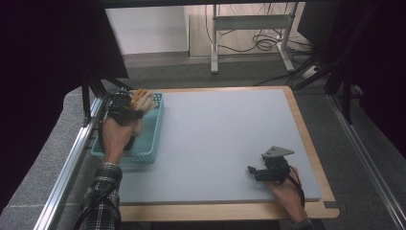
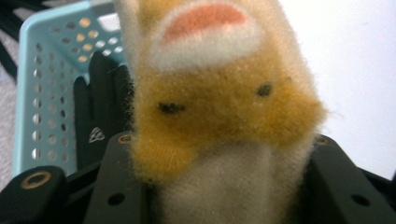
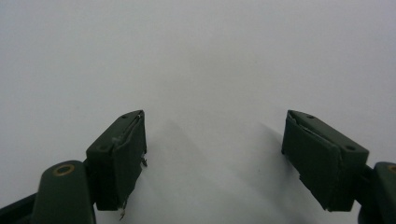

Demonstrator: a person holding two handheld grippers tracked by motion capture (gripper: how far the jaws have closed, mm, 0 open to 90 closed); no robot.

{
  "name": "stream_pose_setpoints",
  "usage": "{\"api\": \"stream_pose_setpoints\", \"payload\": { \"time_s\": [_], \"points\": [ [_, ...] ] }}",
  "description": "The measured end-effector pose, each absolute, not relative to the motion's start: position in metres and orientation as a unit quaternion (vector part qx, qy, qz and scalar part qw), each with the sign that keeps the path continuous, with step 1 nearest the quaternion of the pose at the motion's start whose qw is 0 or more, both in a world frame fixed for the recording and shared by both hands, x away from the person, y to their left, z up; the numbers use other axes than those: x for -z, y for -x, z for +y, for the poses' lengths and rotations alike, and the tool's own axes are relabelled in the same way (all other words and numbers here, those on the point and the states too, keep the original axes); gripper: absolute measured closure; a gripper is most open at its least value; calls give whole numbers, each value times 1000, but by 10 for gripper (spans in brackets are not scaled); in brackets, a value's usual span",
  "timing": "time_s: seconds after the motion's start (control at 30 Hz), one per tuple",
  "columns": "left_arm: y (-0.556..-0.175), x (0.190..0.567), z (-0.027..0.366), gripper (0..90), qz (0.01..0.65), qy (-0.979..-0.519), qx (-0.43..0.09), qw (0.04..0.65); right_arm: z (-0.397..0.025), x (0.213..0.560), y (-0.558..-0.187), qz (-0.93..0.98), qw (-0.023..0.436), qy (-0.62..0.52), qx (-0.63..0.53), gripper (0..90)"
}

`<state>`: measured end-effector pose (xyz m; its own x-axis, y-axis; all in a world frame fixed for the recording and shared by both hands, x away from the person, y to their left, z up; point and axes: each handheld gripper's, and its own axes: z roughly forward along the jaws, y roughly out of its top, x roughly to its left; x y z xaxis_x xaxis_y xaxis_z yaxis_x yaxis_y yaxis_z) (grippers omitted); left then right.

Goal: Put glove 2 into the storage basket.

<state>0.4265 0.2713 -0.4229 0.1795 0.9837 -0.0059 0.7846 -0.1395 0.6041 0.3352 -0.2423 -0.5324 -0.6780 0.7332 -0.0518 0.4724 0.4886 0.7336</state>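
Gripping fuzzy plush toy (image 2: 219, 116), left gripper (image 1: 125, 106)

1. A pale grey mat (image 1: 225, 139) covers the wood-edged bench (image 1: 306, 143).
2. Grey carpet floor (image 1: 191, 72) lies beyond the bench.
3. A metal-legged desk frame (image 1: 249, 24) stands at the back, with loose cables (image 1: 265, 43) under it.
4. Dark curtains (image 1: 43, 57) hang at both sides.

Plush toy (image 2: 219, 107) blurred, cut off top and bottom — hides left tongs' (image 2: 219, 186) inner faces.
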Motion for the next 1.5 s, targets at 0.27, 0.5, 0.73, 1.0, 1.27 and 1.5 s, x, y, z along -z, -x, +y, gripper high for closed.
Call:
{"api": "stream_pose_setpoints", "payload": {
  "time_s": [0.27,0.5,0.73,1.0,1.27,1.5],
  "points": [
    [-442,448,272,540,621,-734,-182,207,-242,532,-335,843,182,-357,-358,214],
    [-458,476,267,537,629,-742,-154,174,-242,532,-335,843,182,-358,-358,214],
    [-471,492,257,522,619,-758,-122,168,-242,532,-335,843,182,-358,-358,213],
    [-478,504,251,339,598,-782,-105,138,-242,532,-335,843,181,-358,-358,211],
    [-465,491,267,78,596,-778,-61,190,-242,532,-335,843,181,-358,-358,211],
    [-448,453,276,136,584,-772,-89,236,-242,532,-335,843,181,-358,-358,211]
  ]
}}
